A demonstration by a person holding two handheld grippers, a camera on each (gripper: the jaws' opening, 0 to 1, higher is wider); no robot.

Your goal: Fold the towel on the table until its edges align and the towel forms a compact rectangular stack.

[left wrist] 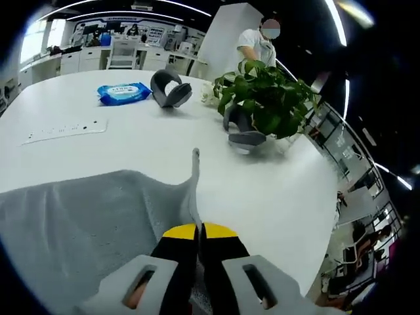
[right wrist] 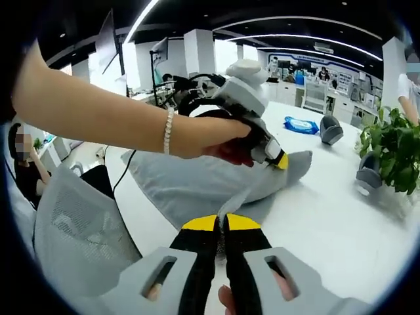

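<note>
The soft grey towel (left wrist: 79, 223) lies rumpled on the smooth white bench (left wrist: 131, 141). The left tongs (left wrist: 198, 231), jaws closed, pinch a thin raised fold of it. The right tongs (right wrist: 220, 223) are likewise closed on a towel edge, with the left tongs beyond.

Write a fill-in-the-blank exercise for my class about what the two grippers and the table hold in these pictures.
1. Both grippers are shut on the grey ____.
2. The blue packet lies on the ____ table.
3. The left gripper has ____ fingertips.
4. Beyond the towel stands a leafy green ____.

Missing words: towel; white; yellow; plant
</note>
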